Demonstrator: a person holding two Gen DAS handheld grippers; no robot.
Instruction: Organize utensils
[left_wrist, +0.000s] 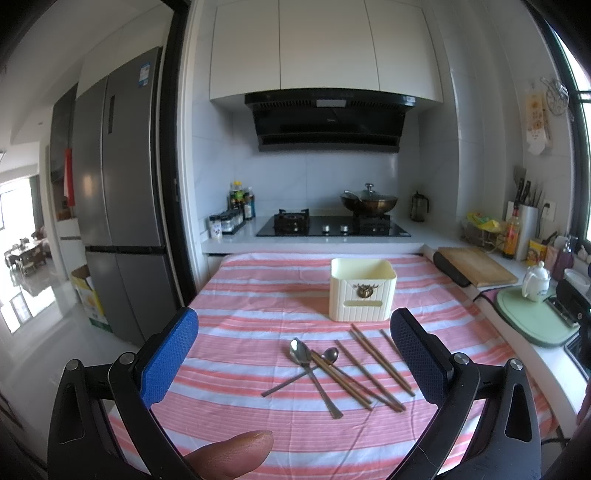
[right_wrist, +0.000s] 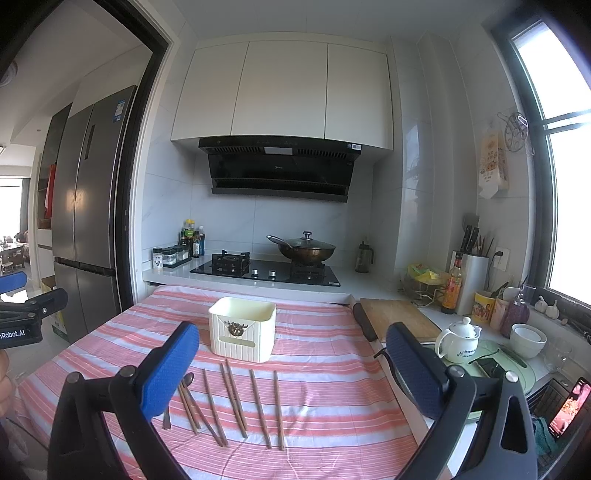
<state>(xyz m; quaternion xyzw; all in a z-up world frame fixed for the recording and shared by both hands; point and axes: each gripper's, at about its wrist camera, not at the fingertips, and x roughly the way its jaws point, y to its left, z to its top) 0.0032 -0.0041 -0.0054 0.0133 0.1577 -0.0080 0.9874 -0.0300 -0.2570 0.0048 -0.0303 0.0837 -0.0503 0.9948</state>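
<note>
A cream utensil holder (left_wrist: 362, 291) (right_wrist: 243, 329) stands upright and looks empty on the pink striped cloth (left_wrist: 243, 295) (right_wrist: 325, 369). In front of it lie two metal spoons (left_wrist: 312, 373) crossed, and several brown chopsticks (left_wrist: 380, 363) (right_wrist: 234, 400) spread flat. My left gripper (left_wrist: 293, 354) is open and empty, held above the cloth before the utensils. My right gripper (right_wrist: 291, 369) is open and empty, above the chopsticks; its left finger hides most of the spoons (right_wrist: 188, 380). The left gripper also shows at the left edge of the right wrist view (right_wrist: 22, 314).
A wooden cutting board (left_wrist: 476, 264) (right_wrist: 399, 319) lies right of the cloth. A white teapot (left_wrist: 535, 282) (right_wrist: 458, 339) stands on a green mat. A stove with a wok (left_wrist: 369, 201) is behind. A fridge (left_wrist: 118, 206) stands left.
</note>
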